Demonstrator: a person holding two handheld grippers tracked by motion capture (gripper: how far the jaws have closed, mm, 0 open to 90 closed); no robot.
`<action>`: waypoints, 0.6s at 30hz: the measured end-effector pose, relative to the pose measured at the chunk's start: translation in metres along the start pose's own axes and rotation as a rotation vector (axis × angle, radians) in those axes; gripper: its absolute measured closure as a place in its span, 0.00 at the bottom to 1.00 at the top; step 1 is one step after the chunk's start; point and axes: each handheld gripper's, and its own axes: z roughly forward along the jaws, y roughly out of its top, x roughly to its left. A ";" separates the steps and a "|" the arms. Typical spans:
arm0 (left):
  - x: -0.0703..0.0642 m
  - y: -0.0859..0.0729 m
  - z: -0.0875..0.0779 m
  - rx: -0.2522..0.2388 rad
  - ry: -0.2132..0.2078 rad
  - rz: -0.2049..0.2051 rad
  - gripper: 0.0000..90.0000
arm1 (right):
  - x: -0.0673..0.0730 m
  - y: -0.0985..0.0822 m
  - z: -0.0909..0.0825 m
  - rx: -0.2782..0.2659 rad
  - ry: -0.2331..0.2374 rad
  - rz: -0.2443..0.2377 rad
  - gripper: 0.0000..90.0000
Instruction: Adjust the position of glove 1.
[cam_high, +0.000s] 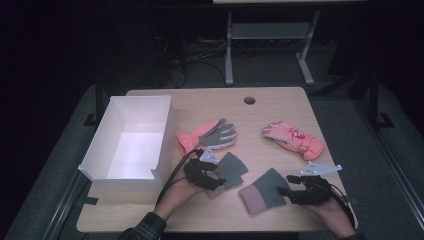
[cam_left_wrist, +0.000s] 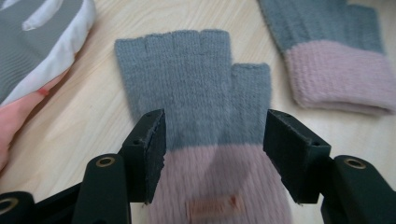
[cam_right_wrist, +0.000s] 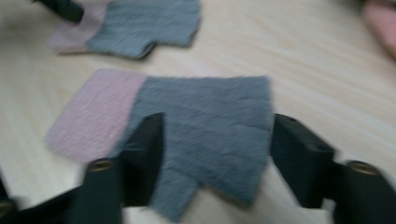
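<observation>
The pale wooden desk (cam_high: 280, 107) carries everything. At its left edge stands the open white rectangular box (cam_high: 114, 150), the biggest thing on it. Beyond my hands lie two larger gloves: a coral glove with a grey and white palm (cam_high: 210, 135) just right of the box, and a pink padded glove (cam_high: 294, 139) well apart toward the right.

Nearer me are the two small knitted fingerless gloves, grey with pink cuffs (a matching pair). One fingerless glove (cam_left_wrist: 201, 112) lies flat under my left hand-held gripper (cam_high: 212, 181), whose jaws stand apart on either side of the cuff, pads off the wool. The other fingerless glove (cam_right_wrist: 187, 135) lies flat by my right hand-held gripper (cam_high: 285, 191), its jaws also apart, straddling the grey part without pressing it.
</observation>
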 end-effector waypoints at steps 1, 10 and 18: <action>0.001 0.000 0.004 0.008 -0.001 0.000 0.44 | -0.002 0.000 -0.001 -0.005 -0.006 0.005 0.30; 0.001 -0.002 0.017 0.040 0.014 0.018 0.64 | -0.007 -0.001 -0.002 -0.030 -0.049 0.025 0.20; 0.002 -0.003 0.016 0.032 -0.004 0.030 0.89 | -0.006 0.000 -0.001 -0.048 -0.055 0.032 0.18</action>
